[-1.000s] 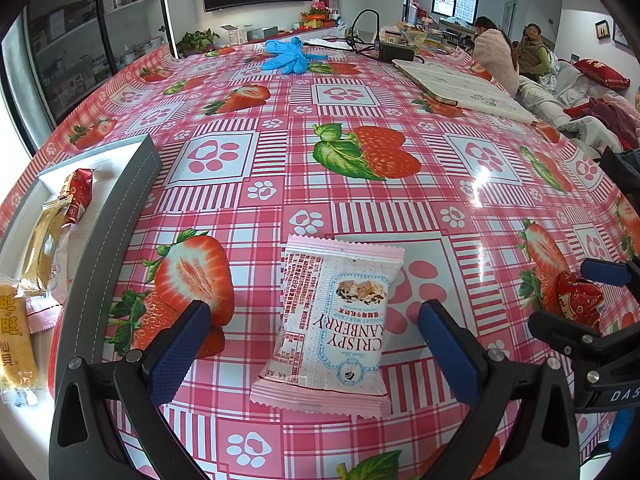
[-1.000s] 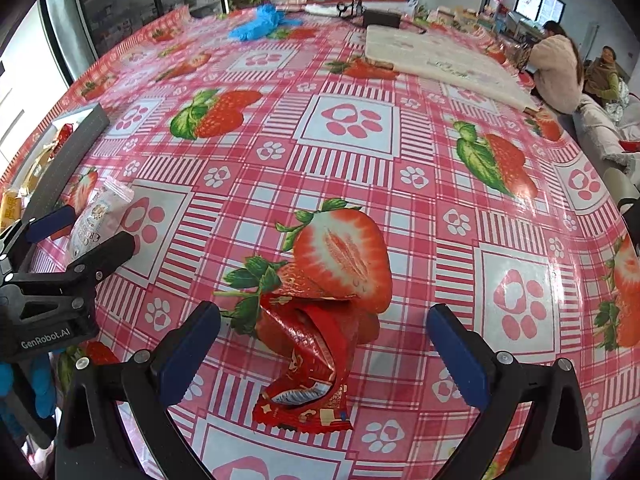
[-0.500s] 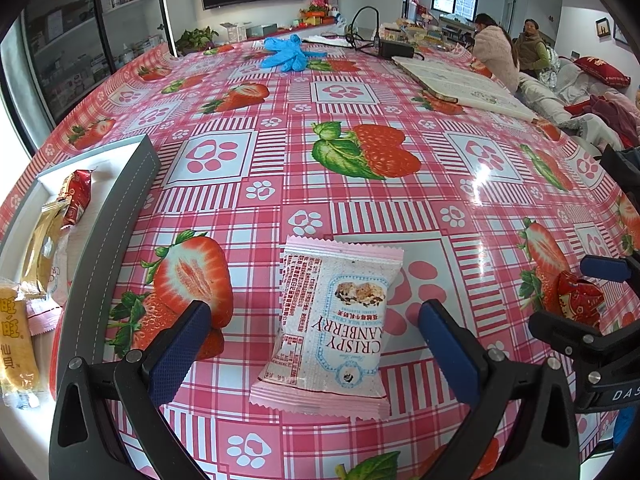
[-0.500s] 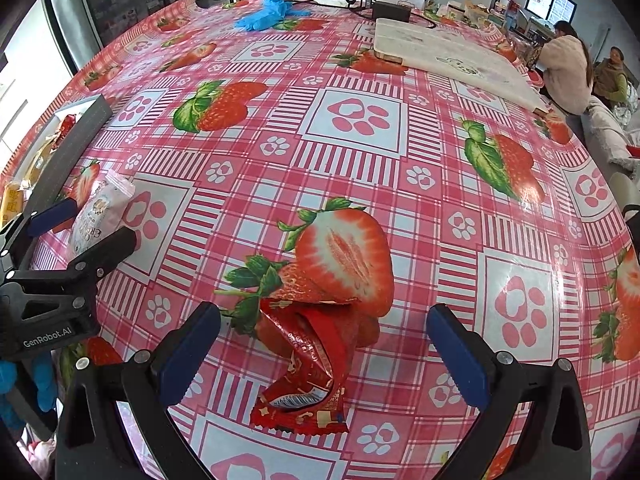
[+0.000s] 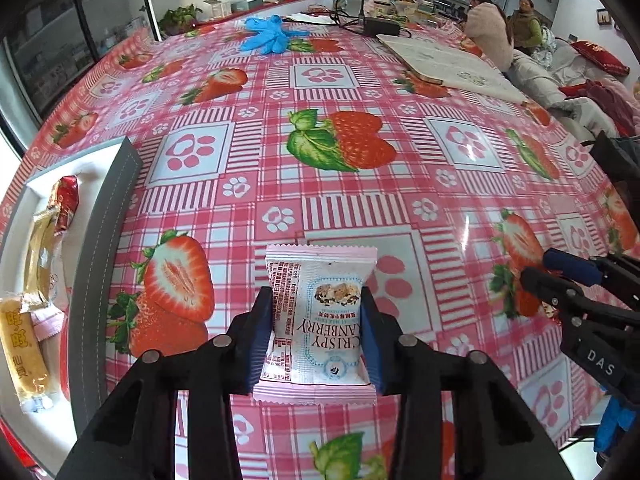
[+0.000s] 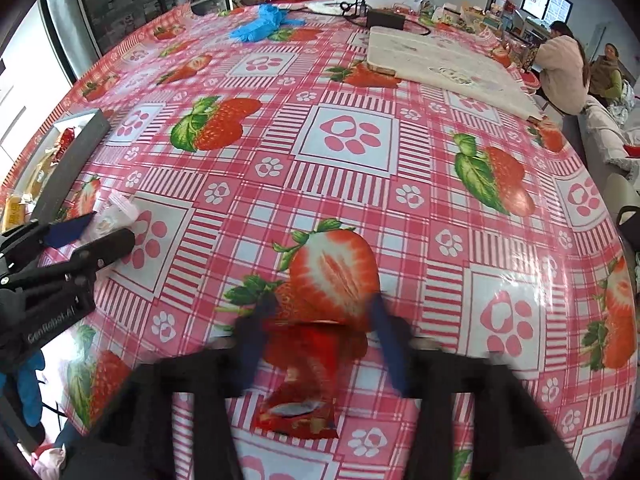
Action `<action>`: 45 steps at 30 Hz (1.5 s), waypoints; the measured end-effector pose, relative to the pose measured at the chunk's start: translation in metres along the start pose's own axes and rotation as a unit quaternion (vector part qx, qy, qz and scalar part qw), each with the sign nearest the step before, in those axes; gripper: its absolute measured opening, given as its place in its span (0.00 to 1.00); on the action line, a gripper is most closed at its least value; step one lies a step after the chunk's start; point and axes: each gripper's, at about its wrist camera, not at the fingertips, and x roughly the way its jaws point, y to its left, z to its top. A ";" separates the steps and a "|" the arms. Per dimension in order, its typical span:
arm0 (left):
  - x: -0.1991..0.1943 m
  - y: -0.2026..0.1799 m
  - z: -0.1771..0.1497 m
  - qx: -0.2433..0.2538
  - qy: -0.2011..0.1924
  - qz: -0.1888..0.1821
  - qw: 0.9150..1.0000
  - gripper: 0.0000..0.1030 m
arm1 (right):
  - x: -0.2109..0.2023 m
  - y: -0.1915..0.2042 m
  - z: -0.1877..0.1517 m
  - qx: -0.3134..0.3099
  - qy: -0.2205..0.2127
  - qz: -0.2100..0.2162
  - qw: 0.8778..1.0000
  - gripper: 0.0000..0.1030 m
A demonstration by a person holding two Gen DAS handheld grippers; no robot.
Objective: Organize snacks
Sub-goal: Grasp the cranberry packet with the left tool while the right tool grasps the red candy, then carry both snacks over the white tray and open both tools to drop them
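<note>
My left gripper (image 5: 316,332) is shut on a white and pink Crispy Cranberry packet (image 5: 318,320) that lies on the strawberry tablecloth; both blue pads press its sides. In the right wrist view, my right gripper (image 6: 320,344) is blurred with motion and its fingers stand on both sides of a red snack packet (image 6: 308,376); whether they grip it I cannot tell. The grey-rimmed white tray (image 5: 106,248) at the left holds a red packet (image 5: 64,204), a gold one (image 5: 40,252) and a yellow one (image 5: 22,356).
The right gripper also shows at the right edge of the left wrist view (image 5: 580,284). Blue gloves (image 5: 268,36), a black power box with cable (image 5: 380,26) and a white board (image 5: 444,60) lie at the far side. Two people sit at the back right.
Both grippers have closed from wide open. The left one now pinches the cranberry packet. The right one's fingers have moved in around the red packet and are blurred.
</note>
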 end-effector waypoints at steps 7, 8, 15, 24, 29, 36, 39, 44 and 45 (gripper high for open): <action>-0.016 0.005 -0.006 -0.013 0.003 -0.019 1.000 0.42 | -0.024 0.000 0.001 0.015 -0.020 0.032 0.999 0.19; -0.019 0.005 -0.006 -0.012 0.001 -0.019 1.000 0.42 | -0.027 0.001 0.002 0.014 -0.022 0.032 0.999 0.19; -0.032 0.010 -0.006 -0.011 -0.015 -0.016 1.000 0.42 | -0.026 -0.002 0.002 0.026 -0.006 0.049 0.998 0.19; -0.028 0.009 -0.009 -0.006 -0.010 -0.010 1.000 0.42 | -0.005 -0.007 -0.014 0.067 0.030 0.040 0.996 0.74; -0.033 0.009 -0.008 -0.006 -0.013 -0.012 1.000 0.42 | -0.008 0.016 -0.014 0.020 0.014 0.004 1.000 0.27; -0.062 0.023 0.001 0.000 -0.029 -0.015 0.999 0.42 | -0.032 0.026 0.002 0.017 -0.013 0.062 0.998 0.27; -0.082 0.045 0.007 -0.002 -0.040 -0.013 0.999 0.42 | -0.047 0.048 0.023 -0.003 -0.023 0.092 0.995 0.27; -0.112 0.111 0.009 -0.042 -0.050 0.020 0.998 0.43 | -0.065 0.115 0.065 -0.053 -0.030 0.156 0.986 0.27; -0.115 0.124 0.008 -0.049 -0.051 0.031 0.997 0.43 | -0.066 0.132 0.073 -0.066 -0.028 0.167 0.983 0.27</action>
